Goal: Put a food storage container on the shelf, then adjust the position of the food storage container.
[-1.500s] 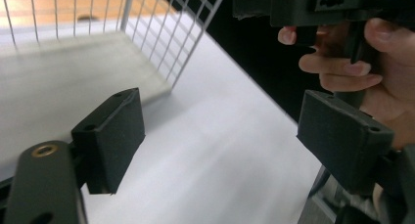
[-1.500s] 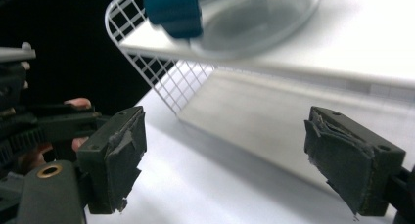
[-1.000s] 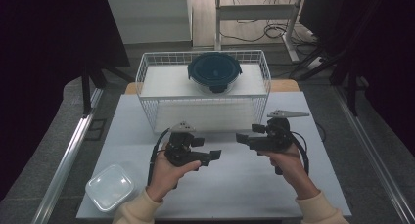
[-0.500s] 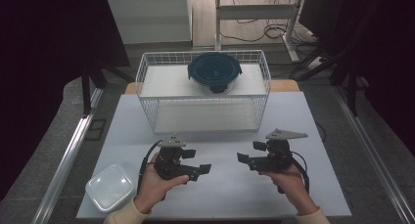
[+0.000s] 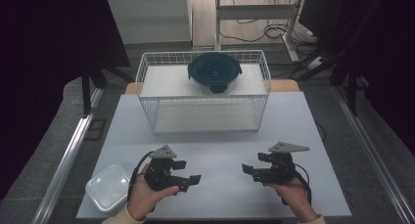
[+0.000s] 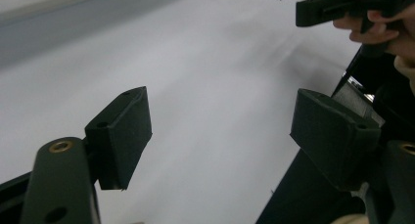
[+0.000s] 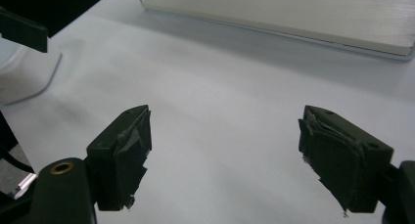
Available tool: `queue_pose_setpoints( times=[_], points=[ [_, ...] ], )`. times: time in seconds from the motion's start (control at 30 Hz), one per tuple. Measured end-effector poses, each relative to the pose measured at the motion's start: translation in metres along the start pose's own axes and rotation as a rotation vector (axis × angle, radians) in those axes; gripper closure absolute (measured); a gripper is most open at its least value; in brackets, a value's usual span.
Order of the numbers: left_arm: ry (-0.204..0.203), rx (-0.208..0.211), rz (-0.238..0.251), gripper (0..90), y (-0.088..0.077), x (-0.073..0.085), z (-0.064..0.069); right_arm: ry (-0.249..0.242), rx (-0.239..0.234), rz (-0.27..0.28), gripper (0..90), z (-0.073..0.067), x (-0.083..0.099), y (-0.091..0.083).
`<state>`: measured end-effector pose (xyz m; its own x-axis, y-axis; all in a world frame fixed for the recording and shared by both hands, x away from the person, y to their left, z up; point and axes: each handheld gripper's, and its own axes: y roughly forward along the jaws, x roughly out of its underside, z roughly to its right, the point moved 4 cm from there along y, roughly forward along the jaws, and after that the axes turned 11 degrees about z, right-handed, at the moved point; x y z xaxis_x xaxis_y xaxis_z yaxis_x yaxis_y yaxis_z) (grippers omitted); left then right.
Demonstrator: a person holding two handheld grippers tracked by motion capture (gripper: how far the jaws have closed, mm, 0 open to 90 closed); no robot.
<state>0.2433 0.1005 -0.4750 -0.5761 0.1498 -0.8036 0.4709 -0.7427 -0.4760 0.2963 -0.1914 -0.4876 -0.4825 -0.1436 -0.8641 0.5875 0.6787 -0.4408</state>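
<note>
Hovering low over the white table (image 5: 215,136), the left gripper (image 5: 191,180) and right gripper (image 5: 247,170) are held released and empty. Nearest the left gripper, the lidded container (image 5: 107,187) would be approached next.

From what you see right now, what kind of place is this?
Probably a lab or recording workspace: a white table holding a white wire basket, loose cables on the floor and dark curtains around.

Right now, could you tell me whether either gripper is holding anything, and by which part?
Nothing is held. The left gripper and the right gripper both stand open over the bare table.
</note>
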Motion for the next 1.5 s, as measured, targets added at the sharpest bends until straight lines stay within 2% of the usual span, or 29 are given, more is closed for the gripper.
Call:
queue_pose_setpoints(
  times=[0.03, 0.2, 0.23, 0.37, 0.57, 0.8, 1.0, 1.07, 1.1, 1.13, 1.17, 1.33, 1.4, 1.43, 1.5],
  points=[
    [0.002, 0.000, -0.009, 23.5, -0.003, 0.004, 0.003, -0.016, 0.001, -0.006, 19.8, -0.001, 0.001, 0.001],
    [0.017, -0.020, -0.011, 24.5, -0.018, 0.005, 0.003, -0.018, 0.004, -0.004, 19.8, 0.001, 0.000, -0.001],
    [0.012, -0.035, -0.008, 24.5, -0.024, 0.005, 0.001, -0.016, 0.004, -0.003, 19.8, 0.002, 0.000, -0.002],
    [-0.001, -0.049, 0.001, 24.8, -0.032, 0.005, -0.004, -0.009, 0.011, 0.001, 19.8, 0.004, -0.001, -0.003],
    [-0.013, -0.076, 0.039, 24.7, -0.051, 0.001, -0.011, -0.006, 0.016, 0.006, 19.8, 0.004, -0.003, -0.006],
    [-0.021, -0.114, 0.044, 25.2, -0.062, -0.002, -0.020, -0.001, 0.022, 0.012, 19.9, 0.007, -0.004, -0.007],
    [-0.047, -0.130, 0.077, 32.1, -0.083, -0.004, -0.022, 0.006, 0.024, 0.011, 20.0, 0.009, -0.004, -0.008],
    [-0.033, -0.165, 0.078, 34.9, -0.094, -0.005, -0.024, 0.006, 0.025, 0.011, 20.0, 0.009, -0.004, -0.008],
    [-0.031, -0.199, 0.081, 38.1, -0.105, -0.005, -0.029, 0.007, 0.026, 0.007, 20.0, 0.009, -0.004, -0.008],
    [-0.031, -0.199, 0.081, 39.5, -0.105, -0.005, -0.029, 0.007, 0.026, 0.007, 20.0, 0.009, -0.004, -0.008],
    [-0.031, -0.217, 0.082, 39.5, -0.111, -0.005, -0.032, 0.008, 0.025, 0.005, 20.0, 0.009, -0.004, -0.007],
    [-0.047, -0.331, 0.073, 46.1, -0.141, 0.004, -0.055, 0.008, 0.027, -0.002, 20.0, 0.011, -0.002, -0.006],
    [-0.053, -0.338, 0.068, 47.6, -0.145, 0.007, -0.058, 0.009, 0.027, -0.003, 20.0, 0.011, -0.002, -0.006],
    [-0.054, -0.349, 0.061, 51.5, -0.149, 0.010, -0.061, 0.012, 0.027, -0.004, 20.0, 0.011, -0.002, -0.005],
    [-0.065, -0.383, 0.050, 53.8, -0.157, 0.017, -0.068, 0.011, 0.027, -0.006, 20.0, 0.011, -0.001, -0.005]
  ],
)
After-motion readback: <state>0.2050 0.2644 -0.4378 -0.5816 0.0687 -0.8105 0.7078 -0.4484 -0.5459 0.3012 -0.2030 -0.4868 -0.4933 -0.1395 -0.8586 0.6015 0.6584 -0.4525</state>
